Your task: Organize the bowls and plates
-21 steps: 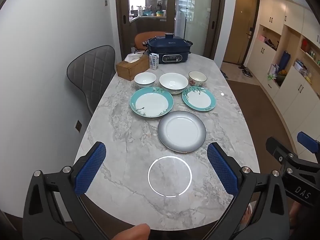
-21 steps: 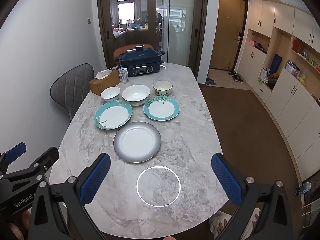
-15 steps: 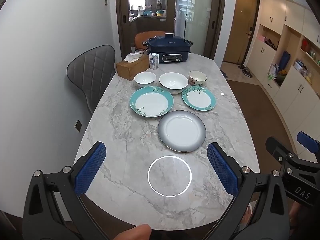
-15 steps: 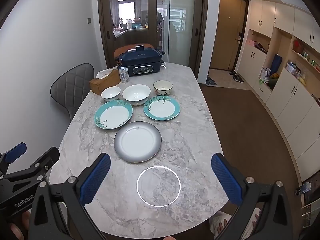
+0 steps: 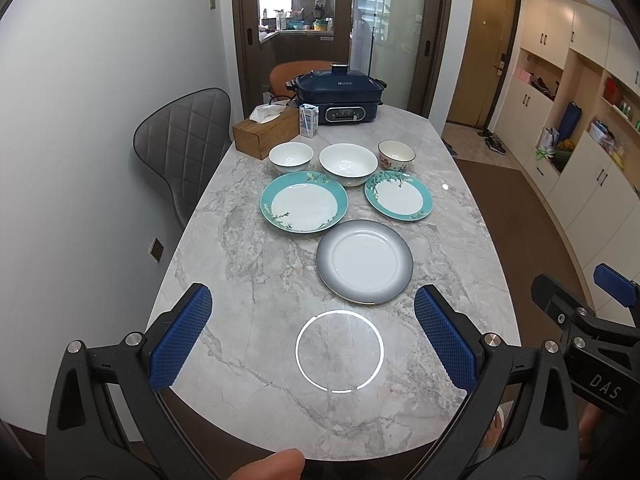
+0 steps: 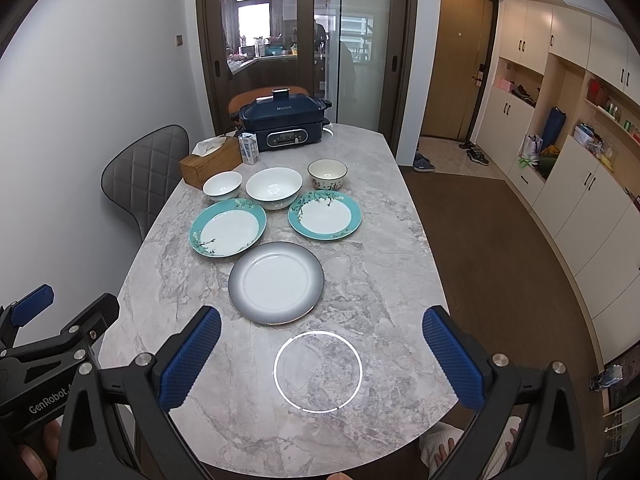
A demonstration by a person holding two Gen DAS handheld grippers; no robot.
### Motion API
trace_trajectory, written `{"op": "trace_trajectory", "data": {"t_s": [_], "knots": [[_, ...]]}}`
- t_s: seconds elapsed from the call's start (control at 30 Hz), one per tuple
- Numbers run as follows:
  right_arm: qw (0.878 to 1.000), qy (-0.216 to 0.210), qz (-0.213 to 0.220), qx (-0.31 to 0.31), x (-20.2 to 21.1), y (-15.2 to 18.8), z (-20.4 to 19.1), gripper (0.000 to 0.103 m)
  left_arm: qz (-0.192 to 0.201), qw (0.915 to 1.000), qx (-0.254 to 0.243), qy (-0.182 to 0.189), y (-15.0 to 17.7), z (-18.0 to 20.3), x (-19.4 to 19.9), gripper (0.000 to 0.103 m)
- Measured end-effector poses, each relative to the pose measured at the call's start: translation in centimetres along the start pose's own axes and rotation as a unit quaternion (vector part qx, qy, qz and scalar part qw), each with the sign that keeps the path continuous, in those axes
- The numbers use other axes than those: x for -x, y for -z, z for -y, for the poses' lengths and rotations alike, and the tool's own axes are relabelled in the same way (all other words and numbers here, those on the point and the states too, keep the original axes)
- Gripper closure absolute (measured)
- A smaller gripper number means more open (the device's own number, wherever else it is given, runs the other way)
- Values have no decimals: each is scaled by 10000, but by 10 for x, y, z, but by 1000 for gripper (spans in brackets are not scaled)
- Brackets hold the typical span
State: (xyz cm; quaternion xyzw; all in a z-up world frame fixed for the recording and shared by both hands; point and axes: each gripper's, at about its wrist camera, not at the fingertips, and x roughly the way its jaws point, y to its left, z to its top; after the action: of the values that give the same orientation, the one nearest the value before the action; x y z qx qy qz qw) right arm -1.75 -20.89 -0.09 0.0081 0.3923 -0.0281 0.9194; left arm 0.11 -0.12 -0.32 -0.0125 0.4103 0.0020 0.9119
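A: Left claw (image 5: 313, 338) spread wide, nothing between the blue pads, hanging over the near end of the desk (image 5: 240, 248).

B: Same for the right claw (image 6: 321, 354): wide open, empty, above bare marble by the near rounded edge.

A: Just beyond both, grey-rimmed plate (image 5: 364, 261), flat, lying clear of the rest. Plenty of free marble left and right of it.

B: Farther out, large teal plate (image 5: 304, 202) and small teal plate (image 5: 398, 195), apart from each other. Behind them, in a row: small white bowl (image 5: 291, 157), big white bowl (image 5: 348, 164) close against the large teal plate's rim, patterned bowl (image 5: 396, 155).

A: At the far end, tissue box (image 5: 266, 132), milk carton (image 5: 308, 120), blue cooker (image 5: 337, 98). Crowded back there.

B: Grey chair (image 5: 188, 140) tight along the left edge, wall beyond. Open floor along the right edge.
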Motion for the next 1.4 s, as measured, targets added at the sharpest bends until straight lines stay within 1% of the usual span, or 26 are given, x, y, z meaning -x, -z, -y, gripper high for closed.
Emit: {"op": "trace_trajectory", "data": {"t_s": [1.17, 1.23, 1.4], "knots": [[10000, -4, -29, 1, -5, 0, -2, 0, -36, 10000, 13, 0, 2, -1, -1, 0], [10000, -3, -36, 0, -5, 0, -2, 0, -47, 10000, 21, 12, 8, -3, -7, 0], [10000, 1, -37, -5, -6, 0, -2, 0, -52, 10000, 19, 23, 10, -5, -8, 0]]}}
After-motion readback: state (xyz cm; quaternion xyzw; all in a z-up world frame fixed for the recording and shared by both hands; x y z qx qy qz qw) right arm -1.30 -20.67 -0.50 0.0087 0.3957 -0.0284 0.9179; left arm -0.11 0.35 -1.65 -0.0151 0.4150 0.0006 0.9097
